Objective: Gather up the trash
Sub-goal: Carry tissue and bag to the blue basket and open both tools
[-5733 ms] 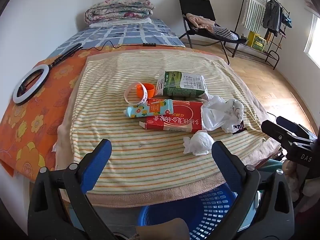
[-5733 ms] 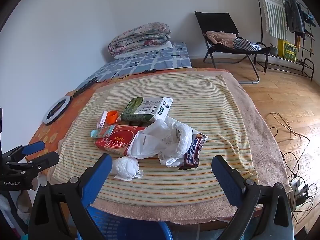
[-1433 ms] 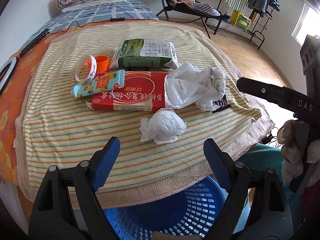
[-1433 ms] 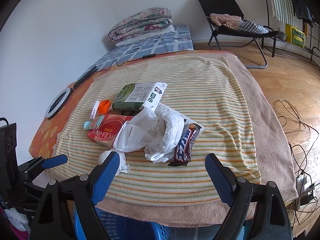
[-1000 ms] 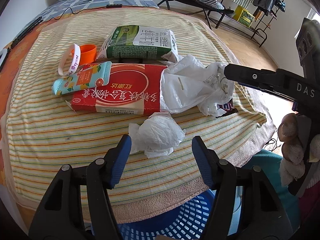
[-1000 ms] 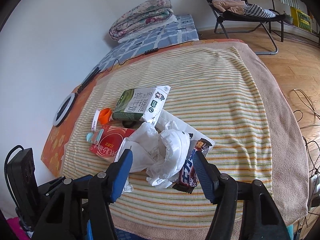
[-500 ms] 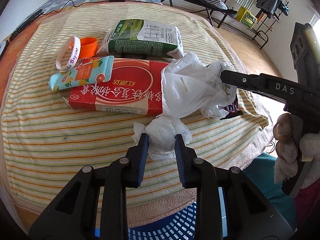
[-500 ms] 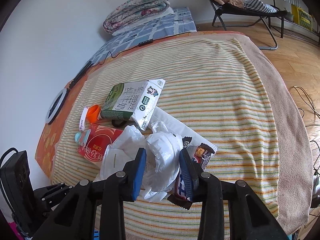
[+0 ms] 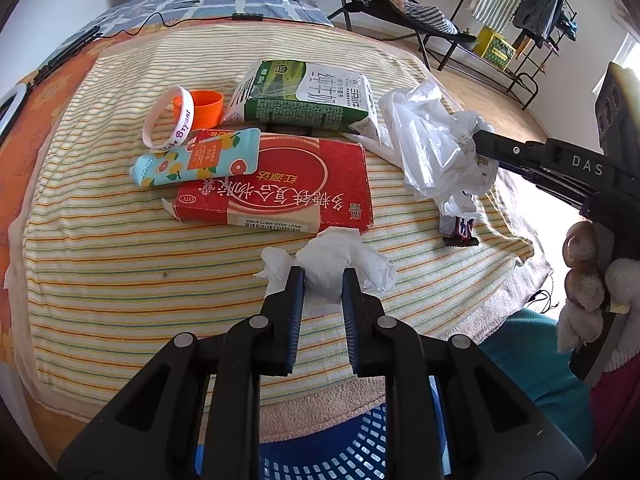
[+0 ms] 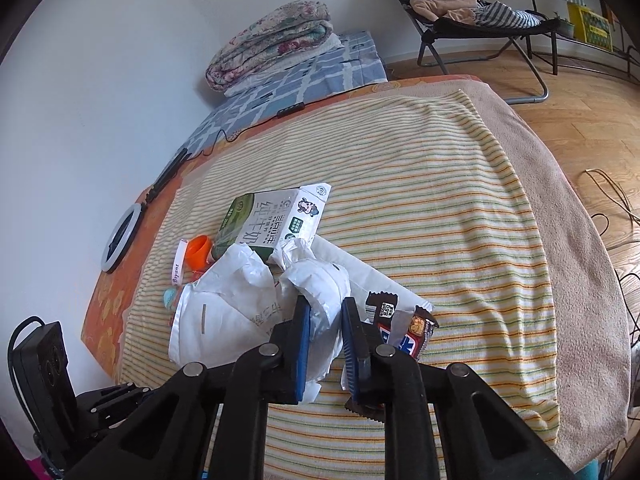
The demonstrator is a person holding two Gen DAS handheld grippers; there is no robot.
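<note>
Through my left wrist camera, my left claw (image 9: 323,278) has just been closing and now pinches the crumpled tissue (image 9: 332,258) between its blue pads; the wad lies on the striped towel (image 9: 120,248) just in front of the red box (image 9: 280,188). I judge it nearly weightless and soft, so it squashes rather than resists, and a hold across its thick middle, as I have now, should keep it from tearing or slipping out. Behind the red box lie a teal carton (image 9: 196,162), a white wristband (image 9: 168,122) leaning on an orange cap (image 9: 206,108), and a green-and-white milk carton (image 9: 308,98). The blue basket (image 9: 340,444) sits below the towel's near edge, right under my claw. At the right, my right claw (image 9: 480,140) reaches into the white plastic bag (image 9: 432,152), with a candy wrapper (image 9: 460,230) just below it. From my right wrist camera, that claw (image 10: 324,312) has just been closing too and is clamped on a fold of the white plastic bag (image 10: 240,312), which lies against the milk carton (image 10: 272,224) and partly over the candy wrapper (image 10: 404,332). I expect the bag to be light, limp and slick; a gathered bunch of film holds better than a single layer, and it may drag the wrapper along as it lifts.
</note>
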